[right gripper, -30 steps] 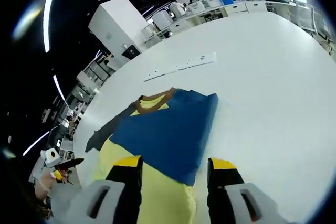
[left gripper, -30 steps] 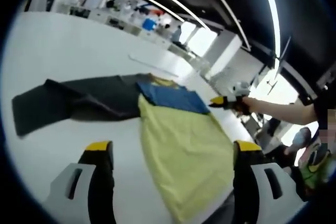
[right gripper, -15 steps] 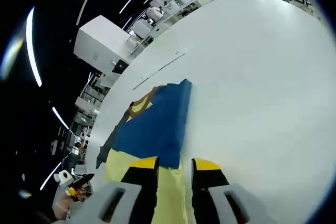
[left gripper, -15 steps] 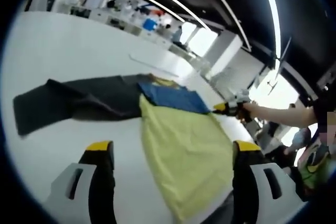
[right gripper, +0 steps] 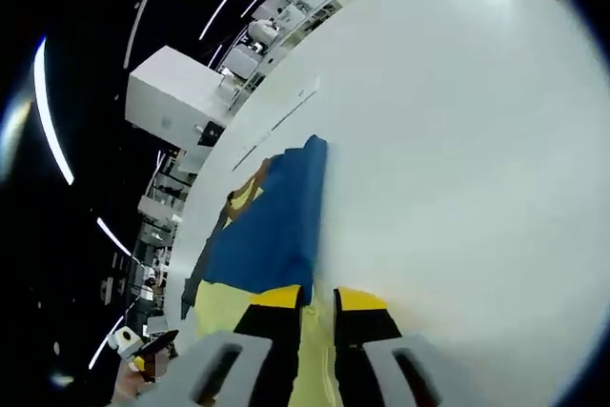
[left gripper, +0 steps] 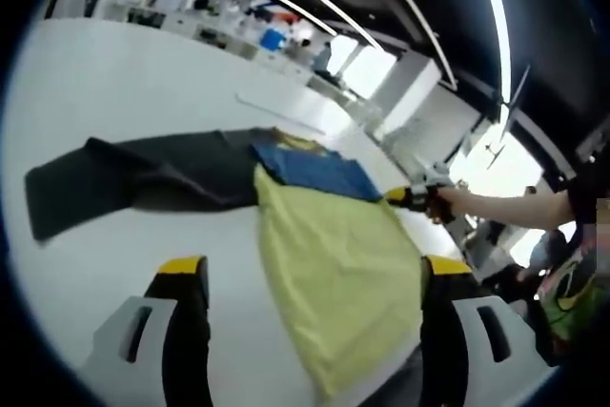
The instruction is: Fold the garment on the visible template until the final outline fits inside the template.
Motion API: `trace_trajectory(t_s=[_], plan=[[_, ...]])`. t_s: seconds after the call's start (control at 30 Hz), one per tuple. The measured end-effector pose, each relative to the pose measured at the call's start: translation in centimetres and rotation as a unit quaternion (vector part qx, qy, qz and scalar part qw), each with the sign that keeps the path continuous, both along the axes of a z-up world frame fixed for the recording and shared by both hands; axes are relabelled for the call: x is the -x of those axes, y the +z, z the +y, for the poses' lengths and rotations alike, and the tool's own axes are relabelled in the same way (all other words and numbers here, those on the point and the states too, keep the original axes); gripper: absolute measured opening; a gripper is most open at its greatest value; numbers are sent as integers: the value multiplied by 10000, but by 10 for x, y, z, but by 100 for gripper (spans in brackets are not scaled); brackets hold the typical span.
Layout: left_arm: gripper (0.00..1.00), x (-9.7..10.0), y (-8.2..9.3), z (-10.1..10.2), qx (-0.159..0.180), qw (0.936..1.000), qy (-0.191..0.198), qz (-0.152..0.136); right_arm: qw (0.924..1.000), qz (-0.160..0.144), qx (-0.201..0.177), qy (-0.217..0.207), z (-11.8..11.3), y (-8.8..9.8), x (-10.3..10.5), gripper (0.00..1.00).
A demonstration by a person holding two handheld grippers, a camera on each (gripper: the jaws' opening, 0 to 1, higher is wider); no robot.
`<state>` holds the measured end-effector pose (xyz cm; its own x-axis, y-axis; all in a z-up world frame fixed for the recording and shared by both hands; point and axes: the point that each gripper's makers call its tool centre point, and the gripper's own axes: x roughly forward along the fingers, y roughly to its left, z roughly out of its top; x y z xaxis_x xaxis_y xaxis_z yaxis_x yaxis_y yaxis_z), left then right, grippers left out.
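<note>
since a second ago the right gripper has narrowed its jaws to a thin gap at the edge of the garment, whether clamped i cannot tell. the garment lies on the white table. left gripper hangs wide apart.

Bright overhead strip lights, window glare at right; soft blur throughout, strong fisheye bending at edges.

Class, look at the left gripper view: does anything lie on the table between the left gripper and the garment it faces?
Nothing visible does. Bare white table lies between the left gripper and the garment, whose yellow panel reaches down between the open fingers. The right gripper sits at the garment's far edge, off to the side.
</note>
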<state>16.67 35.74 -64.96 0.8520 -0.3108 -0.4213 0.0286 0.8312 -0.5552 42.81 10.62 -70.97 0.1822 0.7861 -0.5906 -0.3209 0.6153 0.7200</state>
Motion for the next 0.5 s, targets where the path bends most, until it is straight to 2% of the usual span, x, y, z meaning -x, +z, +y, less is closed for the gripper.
trace_trajectory(t_s=[0.27,0.37,0.5], plan=[[86,3,-2,1,2,10000,6,46,9997,85,-203,-38,9,5,1,7],[86,2,-2,0,14,10000,4,43,9998,121,-178,-18,10,3,2,2],[86,3,-2,0,10,10000,19,37,9998,105,-174,-59,8,3,2,0]])
